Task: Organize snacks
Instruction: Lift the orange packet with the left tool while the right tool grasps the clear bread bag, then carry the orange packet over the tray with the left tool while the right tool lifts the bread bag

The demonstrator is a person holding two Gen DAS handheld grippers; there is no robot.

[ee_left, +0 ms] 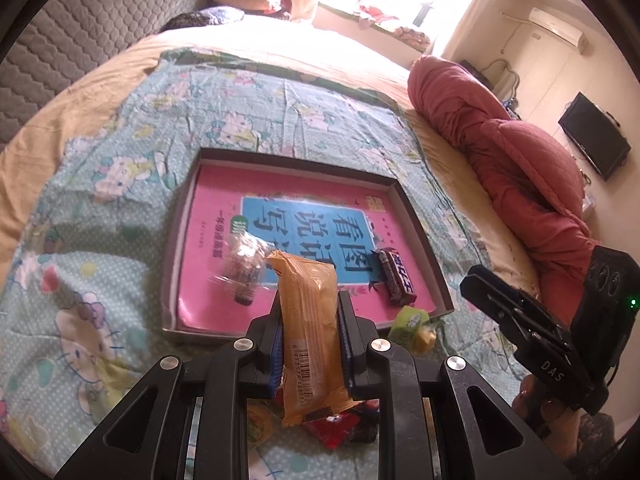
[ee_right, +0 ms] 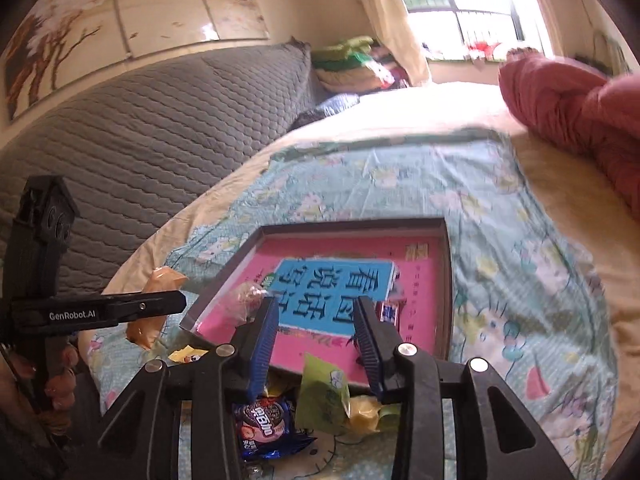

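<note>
Left gripper [ee_left: 310, 312] pinches an orange plastic-wrapped snack bar [ee_left: 310, 320] upright above the near edge of a shallow brown cardboard tray [ee_left: 424, 216] lined with a pink book. Right gripper [ee_right: 316, 320] hangs spread and empty over a green-and-yellow wrapped candy [ee_right: 324, 396] beside that tray.

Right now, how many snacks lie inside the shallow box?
2: a clear-wrapped snack at its near left, and a dark chocolate bar at its near right. Others may hide behind the held orange packet.

We see an orange wrapped snack [ee_left: 310, 320] upright in the jaws, a dark bar [ee_left: 396, 278] and clear packet [ee_left: 248, 264] lying in the tray [ee_left: 424, 216].
</note>
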